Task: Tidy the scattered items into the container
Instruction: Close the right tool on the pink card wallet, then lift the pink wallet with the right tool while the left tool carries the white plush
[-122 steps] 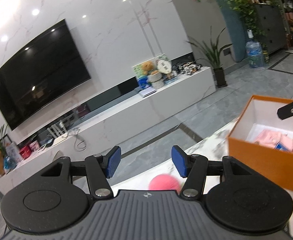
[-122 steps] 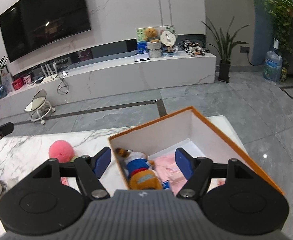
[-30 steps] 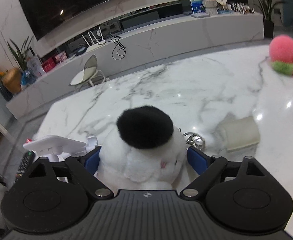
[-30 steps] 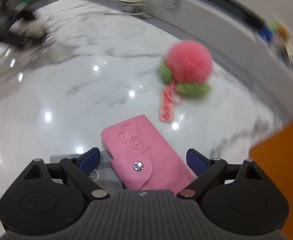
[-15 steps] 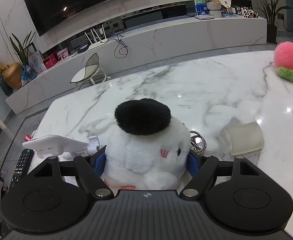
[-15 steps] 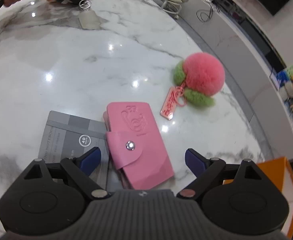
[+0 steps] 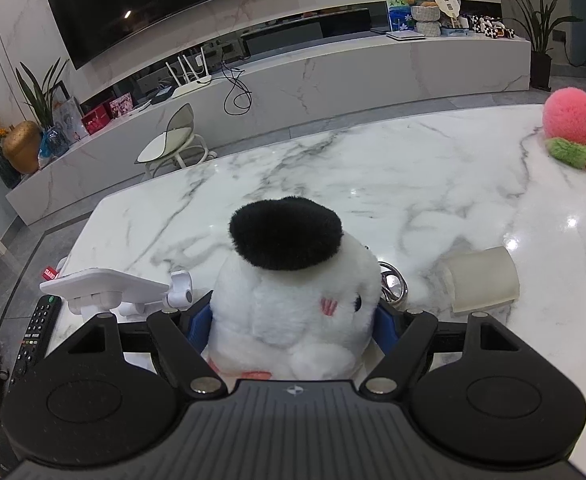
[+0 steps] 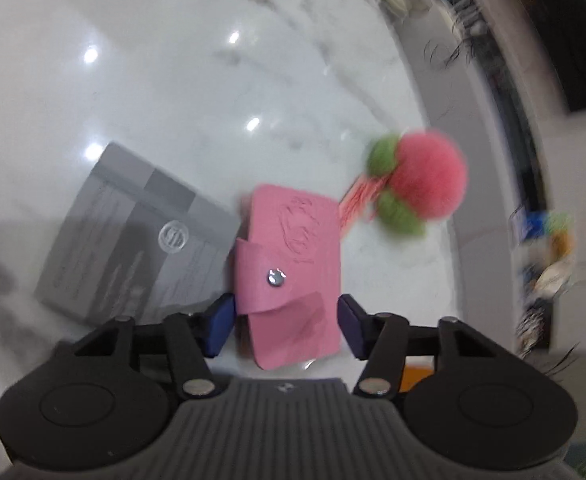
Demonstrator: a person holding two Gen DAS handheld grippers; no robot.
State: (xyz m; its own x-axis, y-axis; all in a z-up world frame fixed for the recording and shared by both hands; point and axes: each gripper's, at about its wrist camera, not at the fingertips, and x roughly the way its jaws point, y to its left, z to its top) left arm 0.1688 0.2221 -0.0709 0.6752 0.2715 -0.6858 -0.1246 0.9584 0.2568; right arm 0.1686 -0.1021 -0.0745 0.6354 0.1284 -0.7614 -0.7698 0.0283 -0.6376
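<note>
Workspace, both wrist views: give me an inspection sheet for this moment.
Surface: white marble table, glossy, lamp glare.
Job's things: white plush toy with black ear; pink key case, snap shut; pink pompom keychain; container barely in view.
Clutter: grey notebook, pale rolled item, white stand, remote.
Grippers: left gripper shut on the plush; right gripper closing, key case between jaws, pads not yet pressing.
Cables: black cord on the TV bench.
Surroundings: TV, stool, plants, tiled floor.
</note>
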